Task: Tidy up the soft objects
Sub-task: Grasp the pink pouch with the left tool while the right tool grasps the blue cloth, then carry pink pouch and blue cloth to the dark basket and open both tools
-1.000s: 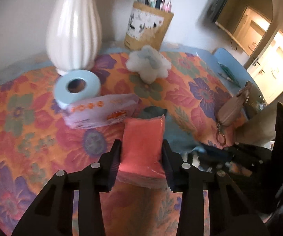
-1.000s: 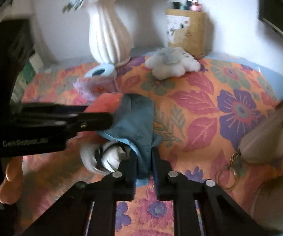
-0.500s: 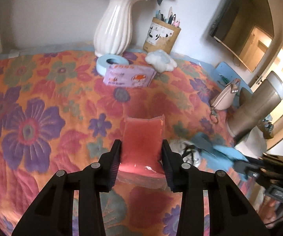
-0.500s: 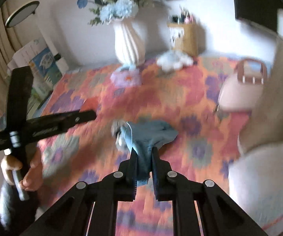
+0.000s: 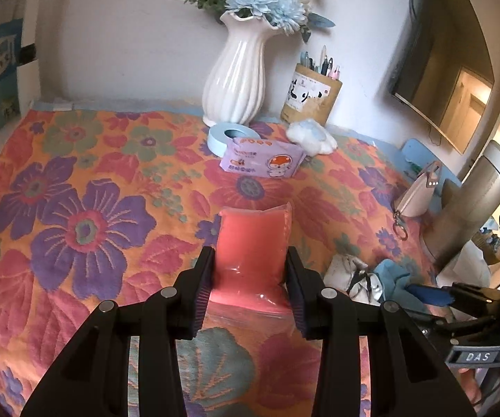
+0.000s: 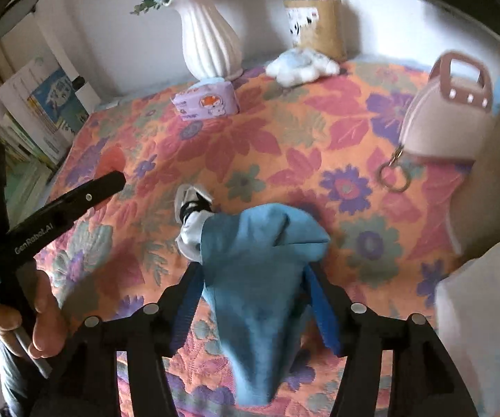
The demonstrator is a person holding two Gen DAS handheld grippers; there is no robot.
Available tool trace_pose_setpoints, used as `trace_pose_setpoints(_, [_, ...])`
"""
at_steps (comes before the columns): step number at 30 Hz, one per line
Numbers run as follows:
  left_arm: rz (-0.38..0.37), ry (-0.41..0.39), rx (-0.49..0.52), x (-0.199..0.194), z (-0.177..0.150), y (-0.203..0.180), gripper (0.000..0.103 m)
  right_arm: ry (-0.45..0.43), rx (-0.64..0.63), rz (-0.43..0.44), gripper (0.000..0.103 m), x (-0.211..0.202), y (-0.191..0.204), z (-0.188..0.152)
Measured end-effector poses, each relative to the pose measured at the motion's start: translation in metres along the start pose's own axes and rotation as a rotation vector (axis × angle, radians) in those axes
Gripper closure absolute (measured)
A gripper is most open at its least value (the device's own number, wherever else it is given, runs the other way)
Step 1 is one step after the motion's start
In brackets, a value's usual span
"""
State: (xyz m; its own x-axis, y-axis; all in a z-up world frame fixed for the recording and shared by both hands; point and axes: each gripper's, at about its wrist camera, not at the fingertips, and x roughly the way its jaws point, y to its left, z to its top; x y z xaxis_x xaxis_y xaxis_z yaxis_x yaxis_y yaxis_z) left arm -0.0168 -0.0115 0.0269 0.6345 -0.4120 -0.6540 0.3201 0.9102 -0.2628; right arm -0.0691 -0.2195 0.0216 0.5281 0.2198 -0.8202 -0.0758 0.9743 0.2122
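Left wrist view first: left gripper (image 5: 250, 279) has its jaws pinched on a pink pouch (image 5: 253, 243), held above the floral worktop (image 5: 76, 208); squashy, slick film, so grip mid-body. Right wrist view: right gripper (image 6: 251, 299) jaws look parted, blue cloth (image 6: 256, 271) draped limp between them, whether gripped I cannot tell; light, floppy, best pinched at a bunched fold.

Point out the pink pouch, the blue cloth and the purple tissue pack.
pink pouch (image 5: 251, 243): left wrist view, middle of its front.
blue cloth (image 6: 260, 278): right wrist view, central fold.
purple tissue pack (image 5: 262, 157): left wrist view, printed face.
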Motion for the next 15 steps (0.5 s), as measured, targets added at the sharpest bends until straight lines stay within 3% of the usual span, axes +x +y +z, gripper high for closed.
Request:
trace_pose_setpoints(4, [0.014,-0.002,0.039,0.001,-0.001,-0.007,0.066,-0.020,-0.016,0.012,0.017,0.000,0.002,-0.004])
trace_pose_setpoints(7, [0.024,-0.006,0.049,0.001,-0.001,-0.008,0.066,-0.045,-0.054,-0.050,0.019,0.004,0.010,-0.009])
trace_pose_setpoints(10, [0.027,-0.003,0.039,0.002,-0.001,-0.007,0.066,-0.065,-0.120,-0.154,0.047,0.006,0.020,-0.011])
trace_pose_setpoints(11, [0.030,-0.003,0.037,0.002,-0.001,-0.007,0.066,-0.072,-0.121,-0.128,0.066,0.002,0.020,-0.012])
trace_pose_setpoints(13, [0.035,-0.003,0.035,0.001,-0.001,-0.007,0.066,-0.076,-0.106,-0.098,0.082,-0.004,0.017,-0.013])
trace_pose_setpoints(15, [0.044,-0.004,0.042,0.000,-0.002,-0.009,0.066,-0.081,-0.092,-0.083,0.086,-0.010,0.014,-0.015])
